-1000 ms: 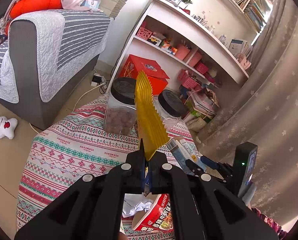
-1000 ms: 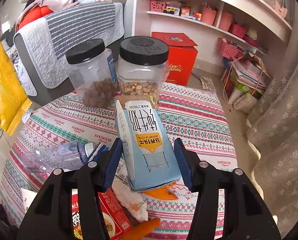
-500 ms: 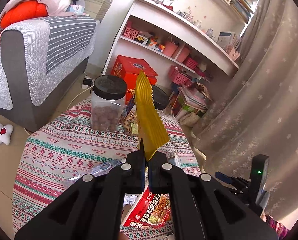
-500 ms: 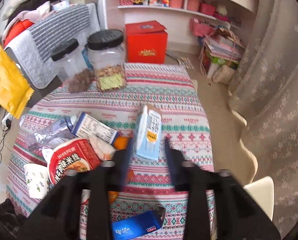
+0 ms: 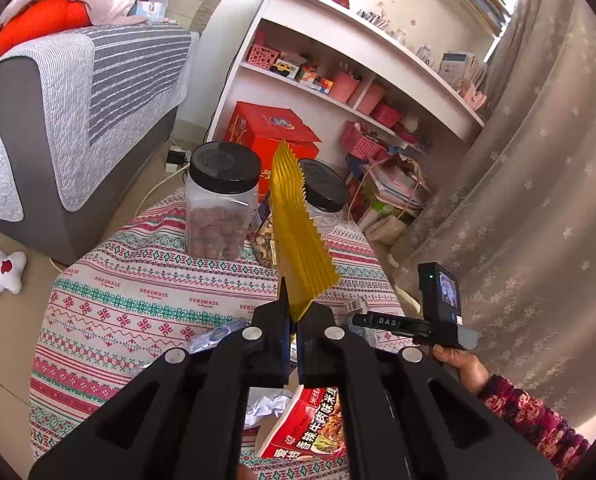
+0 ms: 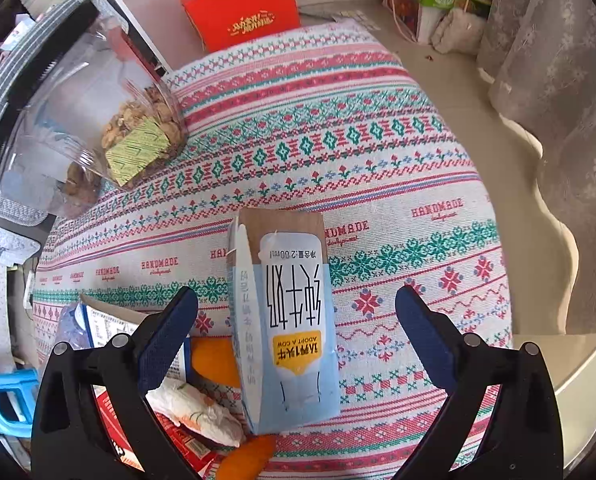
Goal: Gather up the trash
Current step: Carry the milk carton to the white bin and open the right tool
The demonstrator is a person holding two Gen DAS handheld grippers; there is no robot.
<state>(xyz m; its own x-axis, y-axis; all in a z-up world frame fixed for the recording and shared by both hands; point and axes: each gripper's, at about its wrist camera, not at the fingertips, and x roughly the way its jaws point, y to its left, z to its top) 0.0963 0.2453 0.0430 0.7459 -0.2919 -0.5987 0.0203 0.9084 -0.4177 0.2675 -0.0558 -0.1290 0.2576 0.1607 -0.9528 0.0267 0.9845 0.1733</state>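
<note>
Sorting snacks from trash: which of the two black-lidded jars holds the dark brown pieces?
The left jar, beside the sofa. The other jar, mostly hidden behind the yellow wrapper, holds paler mixed nuts.

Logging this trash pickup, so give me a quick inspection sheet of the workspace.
Surface: patterned tablecloth covers the table.
Job's things: yellow wrapper held aloft; milk carton lying on the cloth.
Clutter: two black-lidded jars, red noodle packet, crumpled tissue.
Grippers: left gripper clamps the wrapper; right gripper straddles the carton, jaws wide.
Cables: white cord on the floor.
Surroundings: sofa, shelves, curtain.
</note>
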